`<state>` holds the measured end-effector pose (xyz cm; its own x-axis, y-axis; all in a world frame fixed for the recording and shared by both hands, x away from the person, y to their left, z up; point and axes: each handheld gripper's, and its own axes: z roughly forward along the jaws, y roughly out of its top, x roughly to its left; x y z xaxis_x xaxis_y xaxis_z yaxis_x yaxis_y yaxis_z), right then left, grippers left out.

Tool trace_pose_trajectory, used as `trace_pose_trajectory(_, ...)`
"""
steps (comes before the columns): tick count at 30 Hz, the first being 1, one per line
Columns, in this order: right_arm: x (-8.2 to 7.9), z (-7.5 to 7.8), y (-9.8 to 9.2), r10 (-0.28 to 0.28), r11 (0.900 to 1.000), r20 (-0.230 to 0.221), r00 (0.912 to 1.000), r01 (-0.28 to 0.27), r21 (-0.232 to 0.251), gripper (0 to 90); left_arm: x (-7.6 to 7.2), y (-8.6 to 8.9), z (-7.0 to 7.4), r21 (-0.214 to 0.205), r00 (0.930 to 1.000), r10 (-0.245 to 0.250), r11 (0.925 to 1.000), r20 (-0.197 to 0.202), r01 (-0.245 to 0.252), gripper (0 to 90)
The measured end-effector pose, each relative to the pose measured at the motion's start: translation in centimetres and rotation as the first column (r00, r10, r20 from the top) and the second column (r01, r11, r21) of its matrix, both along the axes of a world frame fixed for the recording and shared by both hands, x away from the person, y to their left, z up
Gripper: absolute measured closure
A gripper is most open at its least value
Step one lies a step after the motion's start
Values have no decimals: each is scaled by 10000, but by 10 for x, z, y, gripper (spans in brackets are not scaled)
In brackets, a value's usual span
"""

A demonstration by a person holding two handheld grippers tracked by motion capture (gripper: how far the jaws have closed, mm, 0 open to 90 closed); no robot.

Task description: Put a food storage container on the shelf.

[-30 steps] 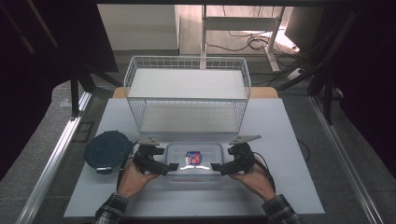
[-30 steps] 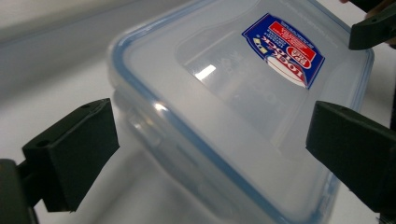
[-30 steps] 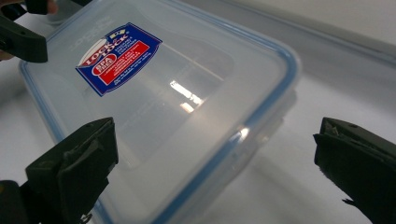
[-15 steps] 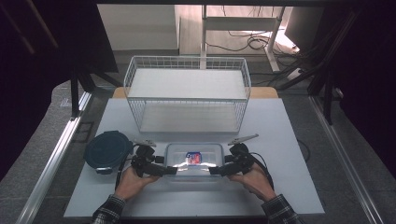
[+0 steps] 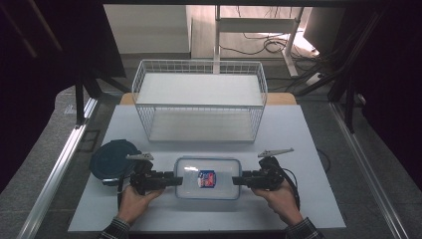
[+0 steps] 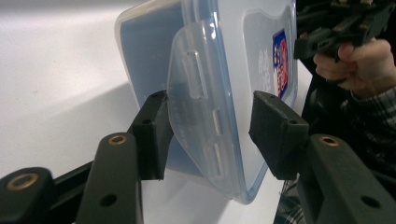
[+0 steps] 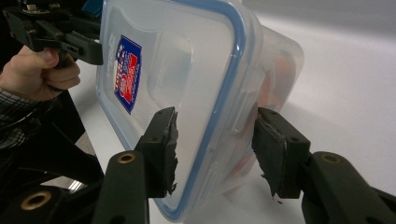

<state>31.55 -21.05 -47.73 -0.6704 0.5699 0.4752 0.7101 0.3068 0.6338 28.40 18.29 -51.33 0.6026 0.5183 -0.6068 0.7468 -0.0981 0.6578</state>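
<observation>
A clear plastic container [image 5: 208, 178] with a blue-sealed lid and a red-and-blue sticker lies flat near the table's front edge. My left gripper [image 5: 175, 179] is at its left end. In the left gripper view its jaws [image 6: 205, 135] have just been closing around the end flap of the container [image 6: 233, 56]: the lower pad touches the flap, and a gap remains above the lid. My right gripper [image 5: 238, 179] is at the right end. Its jaws [image 7: 215, 149] have also just been closing, and both pads now sit against the container [image 7: 187, 60].
A white wire basket [image 5: 199, 105] stands behind the container in the middle of the table. A dark blue round lid [image 5: 112, 159] lies left of my left hand. Black frame legs flank the table; the table's front edge is close under my wrists.
Both grippers have slid inward onto the container's two ends, and their jaws have narrowed around it. The container itself has stayed in place.
</observation>
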Motion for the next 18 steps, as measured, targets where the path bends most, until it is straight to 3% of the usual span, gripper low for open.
trace_pose_trajectory(3, -2, 3, 0, -69, 9999, 187, 9998, 71, -101, 524, -1, 0, 2, -156, 9998, 128, 9998, 150, -125, 522)
trace_pose_trajectory(8, -2, 7, -1, -42, 9996, 582, 9983, 59, -283, 542, -2, -2, 6, -72, 9987, 264, 9996, 432, -261, 528)
trace_pose_trajectory(10, -4, 14, -5, -445, 9990, 1118, 9927, 453, -39, 649, -3, -2, 7, -53, 9981, 240, 9997, 572, -237, 529)
trace_pose_trajectory(12, -1, 20, -11, -701, 9973, 1228, 9900, 668, 306, 679, -4, -6, 10, 20, 9970, 202, 9998, 744, -204, 537)
trace_pose_trajectory(16, 3, 18, -13, -568, 9978, 1058, 9928, 530, 388, 667, -1, -3, 7, -39, 9985, 172, 9998, 516, -170, 537)
trace_pose_trajectory(18, 2, 12, -8, -251, 9997, 1027, 9944, 251, 19, 635, 1, 0, 1, -9, 9996, 68, 10000, 287, -68, 535)
